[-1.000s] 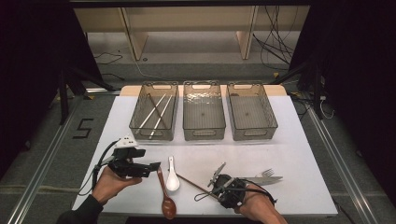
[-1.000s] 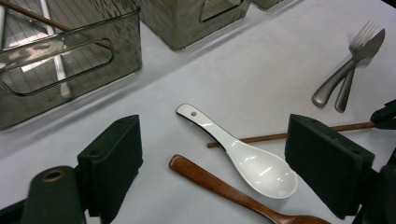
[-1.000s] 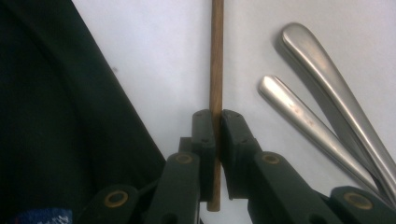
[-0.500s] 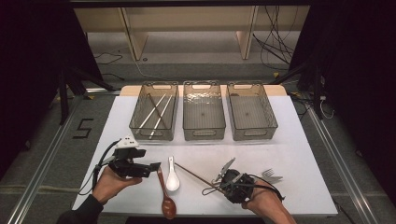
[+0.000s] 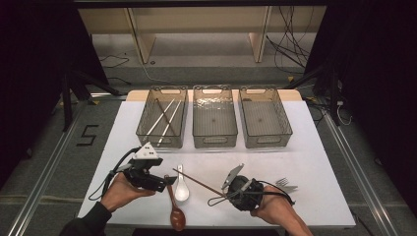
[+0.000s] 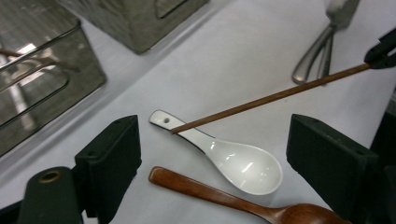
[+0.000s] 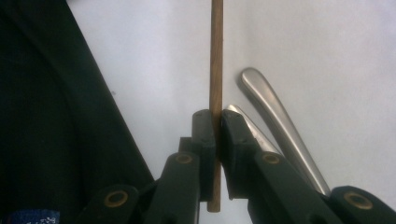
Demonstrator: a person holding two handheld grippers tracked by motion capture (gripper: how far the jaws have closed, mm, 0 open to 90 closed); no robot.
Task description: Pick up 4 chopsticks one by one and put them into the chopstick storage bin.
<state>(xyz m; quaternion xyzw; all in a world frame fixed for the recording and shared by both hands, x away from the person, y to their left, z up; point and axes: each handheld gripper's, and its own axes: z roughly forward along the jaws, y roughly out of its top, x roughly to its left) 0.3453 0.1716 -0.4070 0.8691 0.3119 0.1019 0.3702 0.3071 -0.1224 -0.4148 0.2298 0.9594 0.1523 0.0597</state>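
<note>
My right gripper (image 5: 225, 195) is shut on one end of a brown wooden chopstick (image 5: 196, 182), clamped between the jaws (image 7: 215, 133). The chopstick slants left, and its free end hangs over the handle of a white ceramic spoon (image 5: 181, 188). My left gripper (image 5: 167, 181) is held low over the table with its jaws wide open and nothing gripped. Ahead of the left gripper (image 6: 219, 140) lie the white spoon (image 6: 238, 163) and a brown wooden spoon (image 6: 205, 189), with the chopstick (image 6: 271, 98) crossing above them. The wooden spoon (image 5: 176, 212) lies near the front edge.
Three clear bins stand in a row at the back: the left one (image 5: 162, 142) holds several chopsticks (image 5: 167, 116), beside the middle one (image 5: 215, 141) and the right one (image 5: 266, 141). Metal forks (image 5: 286, 185) lie just right of my right gripper, their handles (image 7: 275, 126) beside its jaws.
The chopstick in my right gripper has shifted a little left and up in the high view, its free end now over the white spoon's handle. The left gripper has kept still.
</note>
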